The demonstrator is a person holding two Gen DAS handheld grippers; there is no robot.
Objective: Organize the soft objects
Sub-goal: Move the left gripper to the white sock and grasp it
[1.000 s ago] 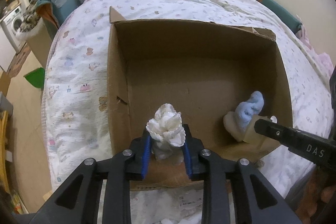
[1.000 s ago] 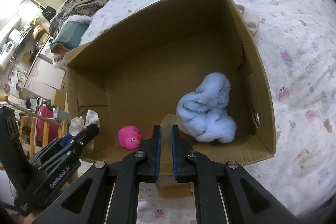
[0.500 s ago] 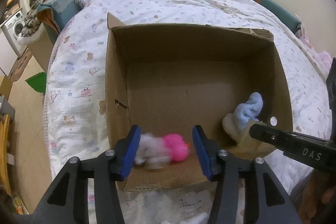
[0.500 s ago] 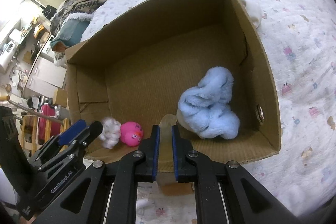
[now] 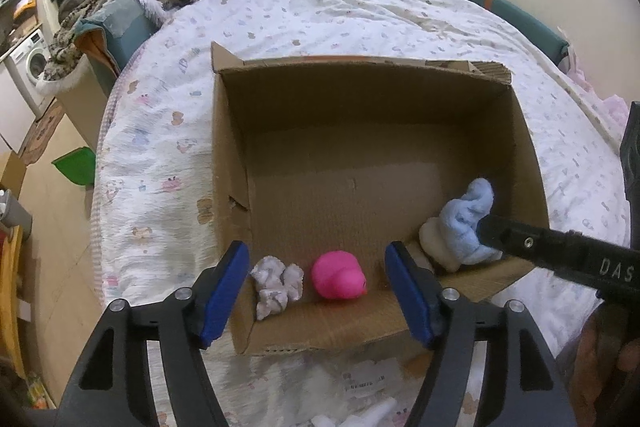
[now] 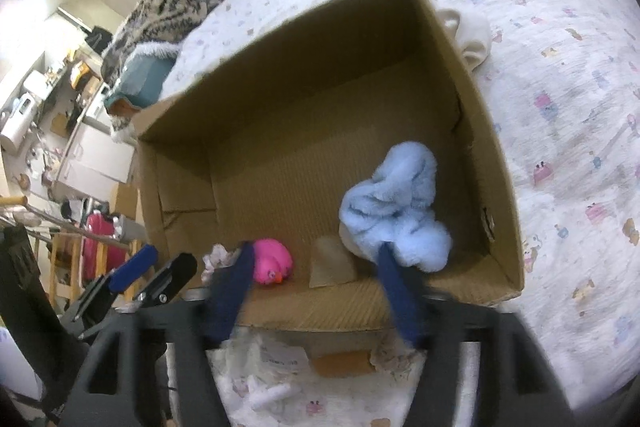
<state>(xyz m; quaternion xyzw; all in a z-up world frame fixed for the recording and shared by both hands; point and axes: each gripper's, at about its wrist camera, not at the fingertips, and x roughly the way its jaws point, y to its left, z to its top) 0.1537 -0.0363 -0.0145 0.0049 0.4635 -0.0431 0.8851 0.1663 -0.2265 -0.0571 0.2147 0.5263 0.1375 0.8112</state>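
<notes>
White printed bedding covers the bed (image 5: 360, 15) that carries the cardboard box (image 5: 360, 99). Both the left tongs (image 5: 320, 291) and the right tongs (image 6: 316, 291) are spread wide and empty at the box's near wall. Inside, near that wall, lie a white crumpled cloth (image 5: 276, 281), a pink toy duck (image 5: 338, 275), and a blue fleece cloth (image 6: 394, 215) over a beige one (image 6: 332, 261). To finish the release well, I would lift both tongs straight up, clear of the cardboard edge, before reaching for the small white items (image 6: 268, 393) in front of the box.
</notes>
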